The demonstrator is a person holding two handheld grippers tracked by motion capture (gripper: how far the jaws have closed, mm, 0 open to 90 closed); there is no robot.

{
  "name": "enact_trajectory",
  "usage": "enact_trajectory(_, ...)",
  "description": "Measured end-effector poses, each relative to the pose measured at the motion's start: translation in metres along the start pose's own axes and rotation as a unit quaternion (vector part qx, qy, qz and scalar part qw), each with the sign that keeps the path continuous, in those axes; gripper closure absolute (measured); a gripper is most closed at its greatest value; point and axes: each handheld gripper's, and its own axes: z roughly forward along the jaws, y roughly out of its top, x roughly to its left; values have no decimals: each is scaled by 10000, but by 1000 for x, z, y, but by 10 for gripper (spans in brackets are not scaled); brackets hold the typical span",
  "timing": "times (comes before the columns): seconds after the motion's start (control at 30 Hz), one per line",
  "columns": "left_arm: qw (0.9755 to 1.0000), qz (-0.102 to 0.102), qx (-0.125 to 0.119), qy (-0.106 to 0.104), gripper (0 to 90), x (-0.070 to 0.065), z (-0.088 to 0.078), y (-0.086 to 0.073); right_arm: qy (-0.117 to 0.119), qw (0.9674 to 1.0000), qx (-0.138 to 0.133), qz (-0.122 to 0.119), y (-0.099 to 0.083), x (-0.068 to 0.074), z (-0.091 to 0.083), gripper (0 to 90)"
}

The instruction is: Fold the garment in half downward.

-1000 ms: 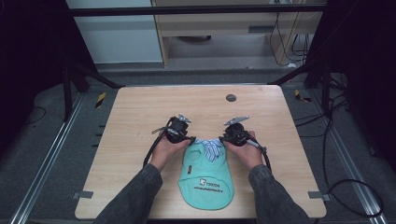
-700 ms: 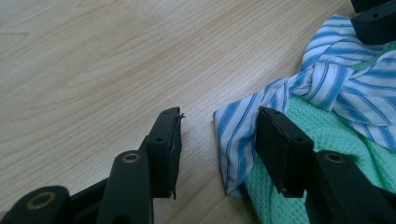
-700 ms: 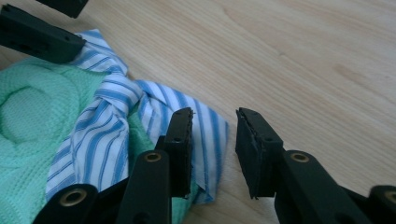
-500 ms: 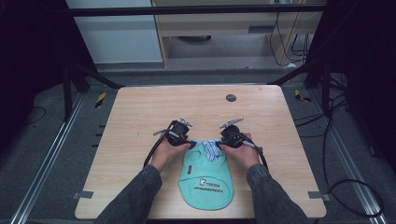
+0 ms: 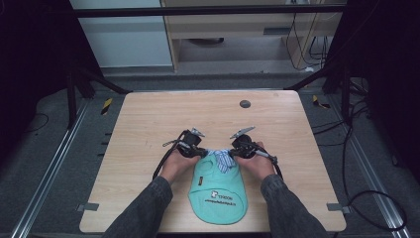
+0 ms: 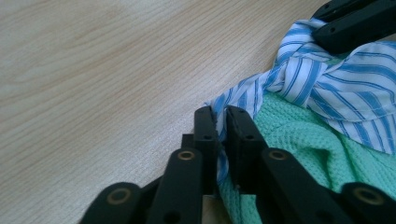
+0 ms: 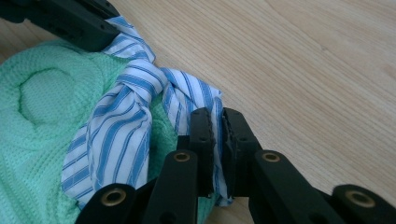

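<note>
Near the worktop's (image 5: pixel 148 129) front edge, both claws have just clamped the striped collar (image 5: pixel 221 159): left claw (image 6: pixel 221 122), right claw (image 7: pixel 217 122), apparently to spread the garment.

A garment (image 5: pixel 218 191) lies on the table (image 5: pixel 148 124) near its front edge, between the two hands. Its collar (image 5: pixel 221 158) sits at the far end. The left gripper (image 5: pixel 203 152) is at the collar's left corner, the right gripper (image 5: pixel 233 152) at its right.

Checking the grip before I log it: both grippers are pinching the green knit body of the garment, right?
Not quite. Both grippers, left and right, are shut on the striped collar, not the green knit. The left and right gripper views show striped cloth between the fingers.
</note>
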Motion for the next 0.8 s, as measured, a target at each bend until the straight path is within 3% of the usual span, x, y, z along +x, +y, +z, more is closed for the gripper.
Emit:
enact_trajectory(0.2, 9998, 158, -111, -21, 858, -3, -10, 3, 65, 9996, -201, -171, 1, -1, -15, 840)
enact_trajectory(0.5, 9983, 457, -350, -3, 861, -13, -40, 16, 113, 9975, -462, -528, 9, 8, -51, 840)
enact_trajectory(0.8, 9967, 681, -433, -22, 861, -18, -60, 27, 128, 9961, -563, -668, 16, 7, -69, 843)
